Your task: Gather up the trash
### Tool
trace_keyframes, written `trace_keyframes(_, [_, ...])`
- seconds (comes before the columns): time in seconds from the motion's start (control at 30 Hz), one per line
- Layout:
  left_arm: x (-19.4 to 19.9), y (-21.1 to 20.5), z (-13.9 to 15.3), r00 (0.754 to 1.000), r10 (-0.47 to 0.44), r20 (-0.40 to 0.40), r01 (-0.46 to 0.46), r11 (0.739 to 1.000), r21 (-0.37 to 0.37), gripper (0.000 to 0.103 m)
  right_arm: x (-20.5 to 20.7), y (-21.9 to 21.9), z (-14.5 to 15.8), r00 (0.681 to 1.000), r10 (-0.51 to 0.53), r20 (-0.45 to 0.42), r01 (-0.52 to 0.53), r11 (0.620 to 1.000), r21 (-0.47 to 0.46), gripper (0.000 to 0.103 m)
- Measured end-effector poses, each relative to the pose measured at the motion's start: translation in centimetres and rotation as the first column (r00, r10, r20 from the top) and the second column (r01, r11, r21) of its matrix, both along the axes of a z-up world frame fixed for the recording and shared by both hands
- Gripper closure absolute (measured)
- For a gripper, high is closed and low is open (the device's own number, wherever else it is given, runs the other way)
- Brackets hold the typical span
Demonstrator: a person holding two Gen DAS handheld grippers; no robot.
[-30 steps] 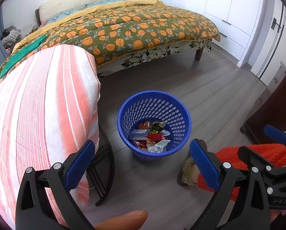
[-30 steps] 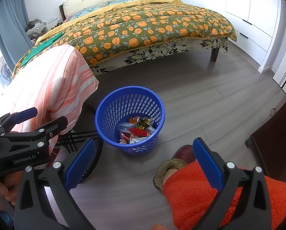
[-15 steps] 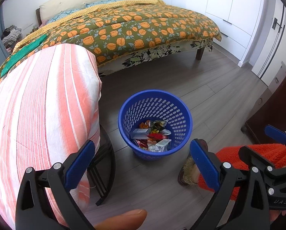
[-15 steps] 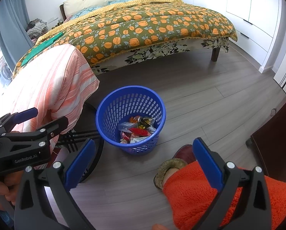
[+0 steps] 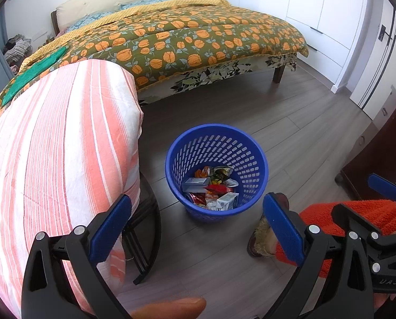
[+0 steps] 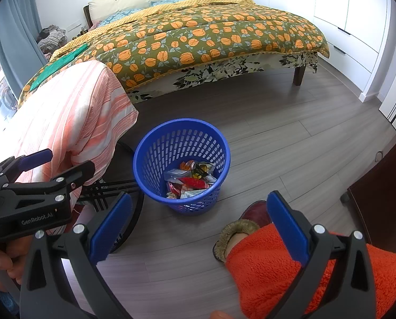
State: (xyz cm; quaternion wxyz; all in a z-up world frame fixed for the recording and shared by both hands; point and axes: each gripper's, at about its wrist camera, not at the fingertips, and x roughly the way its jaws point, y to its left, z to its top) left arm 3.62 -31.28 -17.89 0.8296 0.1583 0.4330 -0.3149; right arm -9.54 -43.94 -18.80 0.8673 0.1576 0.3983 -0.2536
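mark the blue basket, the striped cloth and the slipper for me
blue basket (image 5: 251, 143): left wrist view, far rim.
striped cloth (image 5: 59, 143): left wrist view, middle of the draped top.
slipper (image 6: 256, 214): right wrist view, dark red toe, ahead of the furry cuff.

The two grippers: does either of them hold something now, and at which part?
Nothing is held. The left gripper and the right gripper are both open and empty; the trash lies inside the blue basket.
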Motion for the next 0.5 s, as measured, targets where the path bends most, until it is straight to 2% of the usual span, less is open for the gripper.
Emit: trace_keyframes(0.5, [0.05, 0.38, -0.04, 1.0, 0.019, 0.01, -0.019, 1.0, -0.003, 0.005, 0.05, 0.1, -0.05, 1.0, 0.001, 0.0, -0.001, 1.0, -0.001, 0.005])
